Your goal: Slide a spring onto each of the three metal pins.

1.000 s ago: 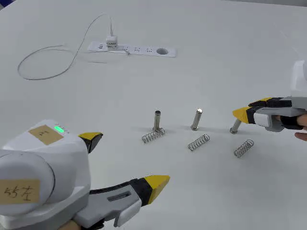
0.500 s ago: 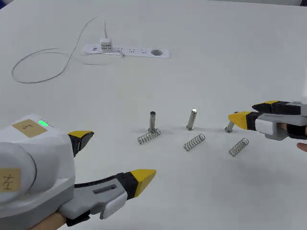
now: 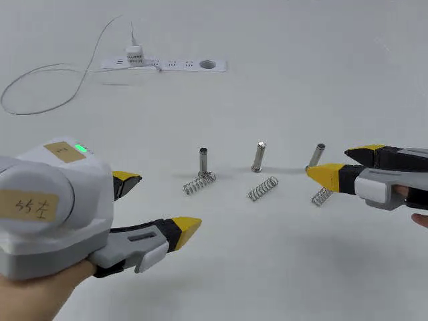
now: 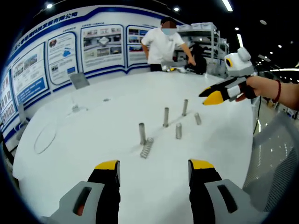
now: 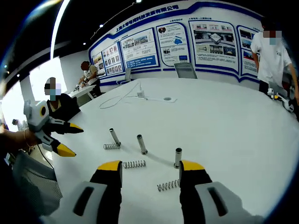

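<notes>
On the white workbench (image 3: 281,267), three short silver metal pins stand upright in a row: left pin (image 3: 202,160), middle pin (image 3: 258,156) and right pin (image 3: 316,155). Each has a small steel coil spring lying on its side just in front: left spring (image 3: 198,182) right against its pin's foot, middle spring (image 3: 263,188), right spring (image 3: 322,196).

No spring is on a pin yet, so the job looks to be at its first pick-up. The grey, yellow-tipped right gripper (image 3: 338,164) hovers just beside the right pin and spring, jaws spread and empty. In the right gripper view that spring lies between its tips. The matching left gripper (image 3: 157,204) hangs nearer the person, well apart from the left spring, likewise spread and holding nothing.

The next move probably calls for lowering onto the right spring, pinching it lightly near one end, tipping it upright and lining its bore over the pin's top. Farther back lies a white power strip (image 3: 170,65).
</notes>
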Action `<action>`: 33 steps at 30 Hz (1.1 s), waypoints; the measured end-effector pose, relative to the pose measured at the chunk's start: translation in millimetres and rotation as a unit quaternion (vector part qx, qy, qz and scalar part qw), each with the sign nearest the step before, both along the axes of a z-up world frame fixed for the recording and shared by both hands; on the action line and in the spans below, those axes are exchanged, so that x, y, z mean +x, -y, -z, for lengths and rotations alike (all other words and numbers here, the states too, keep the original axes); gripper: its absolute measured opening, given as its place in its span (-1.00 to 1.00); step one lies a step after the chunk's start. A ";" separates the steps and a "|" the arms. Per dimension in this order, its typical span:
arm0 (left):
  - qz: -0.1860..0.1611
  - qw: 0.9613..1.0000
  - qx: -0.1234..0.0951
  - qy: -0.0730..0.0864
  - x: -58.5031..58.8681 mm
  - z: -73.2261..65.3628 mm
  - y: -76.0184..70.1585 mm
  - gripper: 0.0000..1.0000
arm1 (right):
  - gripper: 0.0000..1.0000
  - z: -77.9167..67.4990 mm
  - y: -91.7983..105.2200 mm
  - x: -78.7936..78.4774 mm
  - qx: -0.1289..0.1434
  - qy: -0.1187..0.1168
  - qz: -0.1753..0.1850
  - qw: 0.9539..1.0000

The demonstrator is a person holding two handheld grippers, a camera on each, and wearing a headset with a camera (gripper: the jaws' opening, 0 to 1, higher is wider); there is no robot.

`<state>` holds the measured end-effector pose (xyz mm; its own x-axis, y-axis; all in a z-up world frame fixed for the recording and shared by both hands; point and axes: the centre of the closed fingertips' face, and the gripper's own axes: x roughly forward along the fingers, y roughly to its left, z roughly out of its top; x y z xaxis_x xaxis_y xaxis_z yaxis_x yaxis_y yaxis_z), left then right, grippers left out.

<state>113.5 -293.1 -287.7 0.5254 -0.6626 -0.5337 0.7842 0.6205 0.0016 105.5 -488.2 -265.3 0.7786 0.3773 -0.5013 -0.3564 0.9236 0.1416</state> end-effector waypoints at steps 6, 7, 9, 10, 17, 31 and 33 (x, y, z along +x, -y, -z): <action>0.012 1.000 0.014 -0.001 13.5 10.2 4.1 0.05 | 0.05 -2.0 -11.9 -6.1 0.005 0.012 -0.016 1.000; 0.016 1.000 0.014 -0.002 16.7 12.3 5.5 0.02 | 0.05 -0.7 -13.8 -7.8 0.002 0.010 -0.020 1.000; 0.019 1.000 0.018 -0.007 21.3 17.1 7.1 -0.05 | 0.05 1.1 -15.6 -9.2 -0.003 0.011 -0.023 1.000; 0.021 0.999 0.023 -0.013 24.0 21.1 7.6 -0.08 | 0.05 2.4 -17.0 -10.3 -0.003 0.010 -0.025 1.000; 0.043 0.998 0.032 -0.020 34.3 34.0 14.6 -0.31 | 0.05 11.1 -23.3 -16.4 0.003 0.000 -0.024 1.000; 0.068 0.996 0.050 -0.027 42.9 52.2 24.8 -0.46 | 0.04 15.0 -25.9 -19.7 0.003 -0.005 -0.027 1.000; 0.069 0.996 0.051 -0.033 44.0 55.3 25.3 -0.48 | 0.04 15.6 -25.7 -19.7 0.002 -0.006 -0.027 1.000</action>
<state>157.5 -318.4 -343.0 0.3947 -0.6667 -0.6323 0.8621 0.5068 0.0037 85.8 -462.5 -280.9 0.7511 0.4201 -0.5092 -0.4036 0.9027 0.1493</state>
